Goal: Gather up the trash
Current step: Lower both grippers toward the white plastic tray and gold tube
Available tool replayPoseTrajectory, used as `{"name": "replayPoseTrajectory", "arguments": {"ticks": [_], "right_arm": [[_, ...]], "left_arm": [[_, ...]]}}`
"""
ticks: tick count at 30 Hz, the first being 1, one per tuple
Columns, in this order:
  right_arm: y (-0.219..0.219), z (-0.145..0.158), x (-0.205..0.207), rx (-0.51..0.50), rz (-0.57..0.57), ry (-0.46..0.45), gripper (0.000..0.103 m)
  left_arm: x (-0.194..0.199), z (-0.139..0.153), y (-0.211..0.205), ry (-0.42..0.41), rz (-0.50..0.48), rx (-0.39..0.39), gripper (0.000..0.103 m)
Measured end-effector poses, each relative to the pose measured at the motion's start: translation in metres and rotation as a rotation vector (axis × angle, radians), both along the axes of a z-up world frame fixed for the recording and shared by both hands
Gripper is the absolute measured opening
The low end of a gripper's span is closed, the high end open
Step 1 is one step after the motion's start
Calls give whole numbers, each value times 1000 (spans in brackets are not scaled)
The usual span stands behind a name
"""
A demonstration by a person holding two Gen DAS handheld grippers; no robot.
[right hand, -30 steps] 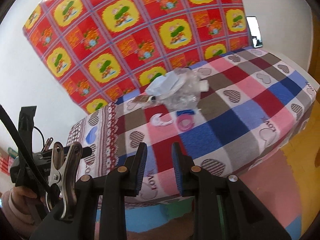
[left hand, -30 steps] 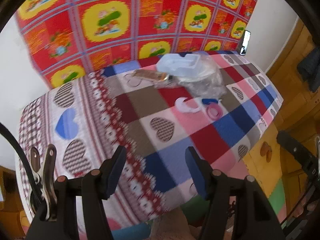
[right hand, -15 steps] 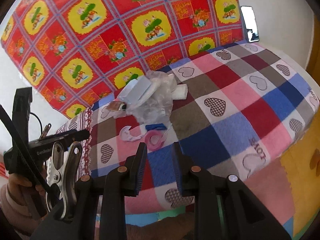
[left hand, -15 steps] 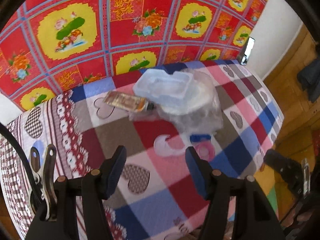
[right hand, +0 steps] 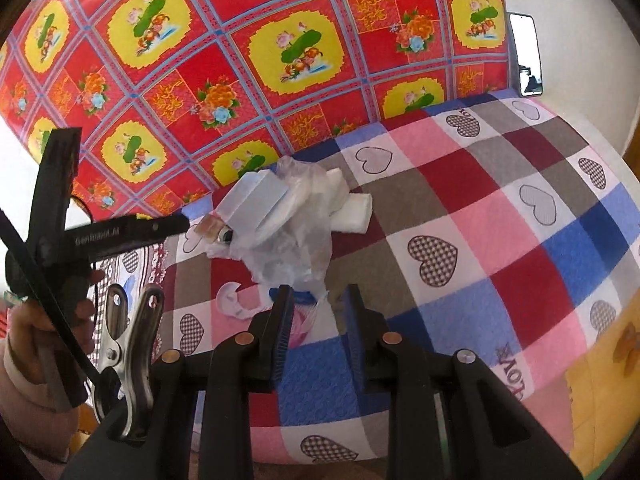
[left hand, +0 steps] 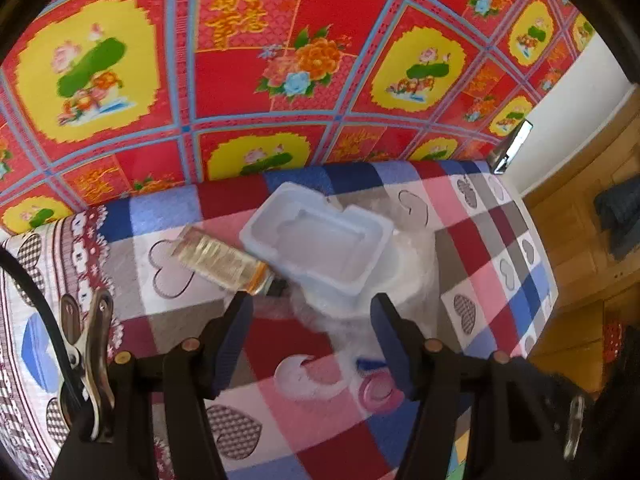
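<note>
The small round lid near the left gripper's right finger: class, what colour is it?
Pink. The small round lid shows best in the left wrist view, lying on the checked heart-print blanket.

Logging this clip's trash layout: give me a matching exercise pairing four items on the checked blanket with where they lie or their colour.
Items:
1. white plastic tray
2. clear rectangular bottle
3. pink round lid
4. crumpled clear plastic bag

Descriptions:
A. lying on its side, left of the tray
B. nearest the left gripper's right jaw
C. sitting on top of the bag
D. underneath the tray

Pairs: 1-C, 2-A, 3-B, 4-D

Black tongs (left hand: 312,336), blue pads (right hand: 285,336), brass screws
</note>
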State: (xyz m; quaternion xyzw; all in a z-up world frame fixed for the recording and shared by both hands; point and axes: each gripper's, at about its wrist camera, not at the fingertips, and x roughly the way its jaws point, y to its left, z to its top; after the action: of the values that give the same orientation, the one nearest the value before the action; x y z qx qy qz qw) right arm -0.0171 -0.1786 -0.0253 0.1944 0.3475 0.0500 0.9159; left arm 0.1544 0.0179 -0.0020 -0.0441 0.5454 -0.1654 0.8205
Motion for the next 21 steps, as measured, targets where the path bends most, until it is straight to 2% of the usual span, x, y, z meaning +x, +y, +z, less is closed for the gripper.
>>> {"name": "replayPoseTrajectory", "arguments": {"ticks": [8,21], "right_arm": [[-14,0,17,-27,51,12,26],[-56,-8,59,-7,163,27,26]], "left_arm": [[30,-17,-20,62,69,-12,64],[60,-55,-41,166,259,20,48]]}}
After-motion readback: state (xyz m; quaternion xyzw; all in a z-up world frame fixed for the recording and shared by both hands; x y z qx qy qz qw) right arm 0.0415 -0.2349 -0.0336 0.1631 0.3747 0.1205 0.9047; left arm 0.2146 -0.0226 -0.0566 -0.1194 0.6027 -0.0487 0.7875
